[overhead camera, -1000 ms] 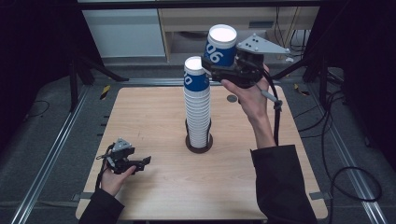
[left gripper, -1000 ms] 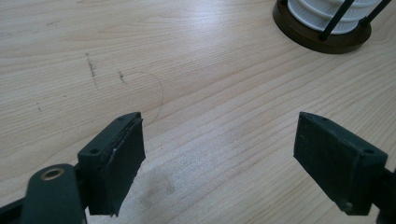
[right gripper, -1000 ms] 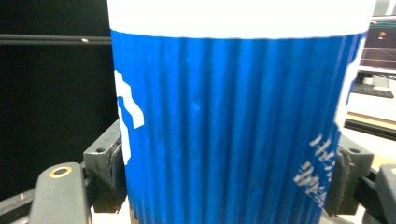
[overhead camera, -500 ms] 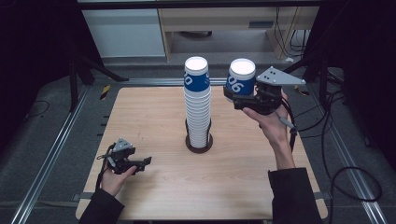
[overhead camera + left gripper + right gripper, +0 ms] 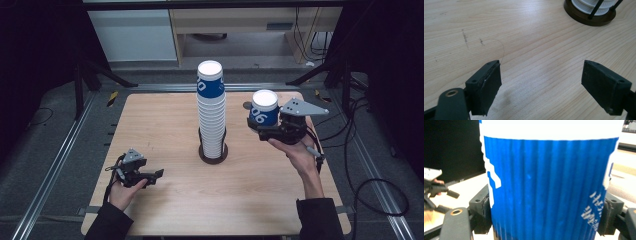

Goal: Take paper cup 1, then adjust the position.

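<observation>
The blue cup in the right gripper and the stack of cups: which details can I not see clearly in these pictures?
- Held cup, right gripper view: the bottom is cut off by the lower edge; the white print is blurred and unreadable.
- Held cup, high view: the right gripper hides its base.
- Stack of cups, high view: the cups are too many and too thin to count.
- Stand, left gripper view: the top edge cuts it off.

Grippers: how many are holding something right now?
1. The right gripper is shut on a blue cup right of the stack; the left gripper is open, low over the table.
</observation>
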`<state>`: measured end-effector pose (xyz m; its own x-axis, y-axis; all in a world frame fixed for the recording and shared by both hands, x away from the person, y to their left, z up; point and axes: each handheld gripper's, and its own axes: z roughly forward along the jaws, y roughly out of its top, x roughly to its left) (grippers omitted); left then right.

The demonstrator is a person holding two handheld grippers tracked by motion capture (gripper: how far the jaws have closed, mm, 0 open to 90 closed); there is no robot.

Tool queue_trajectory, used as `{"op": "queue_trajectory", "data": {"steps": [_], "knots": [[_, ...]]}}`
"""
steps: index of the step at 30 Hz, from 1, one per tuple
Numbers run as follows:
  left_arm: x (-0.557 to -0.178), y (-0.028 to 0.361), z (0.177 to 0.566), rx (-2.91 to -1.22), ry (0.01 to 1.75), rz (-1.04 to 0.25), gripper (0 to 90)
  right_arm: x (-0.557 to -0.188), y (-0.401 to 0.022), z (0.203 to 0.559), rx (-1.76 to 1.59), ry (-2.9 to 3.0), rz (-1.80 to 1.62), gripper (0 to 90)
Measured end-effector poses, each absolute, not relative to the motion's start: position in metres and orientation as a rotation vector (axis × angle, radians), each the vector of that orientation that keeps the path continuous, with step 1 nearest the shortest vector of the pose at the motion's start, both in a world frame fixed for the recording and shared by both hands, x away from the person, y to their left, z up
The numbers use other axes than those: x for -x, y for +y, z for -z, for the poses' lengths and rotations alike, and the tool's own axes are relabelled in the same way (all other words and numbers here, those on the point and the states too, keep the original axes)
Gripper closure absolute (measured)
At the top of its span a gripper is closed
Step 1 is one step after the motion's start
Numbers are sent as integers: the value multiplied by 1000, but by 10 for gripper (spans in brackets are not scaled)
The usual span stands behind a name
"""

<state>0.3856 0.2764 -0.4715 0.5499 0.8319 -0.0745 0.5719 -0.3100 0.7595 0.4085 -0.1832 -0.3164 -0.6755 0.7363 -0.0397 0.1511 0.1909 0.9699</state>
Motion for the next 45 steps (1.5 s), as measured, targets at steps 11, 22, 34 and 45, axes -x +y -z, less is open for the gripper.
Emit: {"op": "queue_trajectory", "data": {"steps": [11, 22, 34, 45], "knots": [[-384, 274, 469, -2018, 1118, -419, 154, -404, -186, 355, -820, 2061, -1497, 204], [-378, 266, 458, -2021, 1062, -392, 154, -395, -169, 387, -712, 2202, -1455, 202], [-378, 253, 436, -2018, 1003, -391, 152, -389, -152, 409, -615, 2329, -1407, 202], [-383, 234, 408, -2013, 928, -373, 145, -389, -135, 411, -550, 2371, -1413, 202]]}}
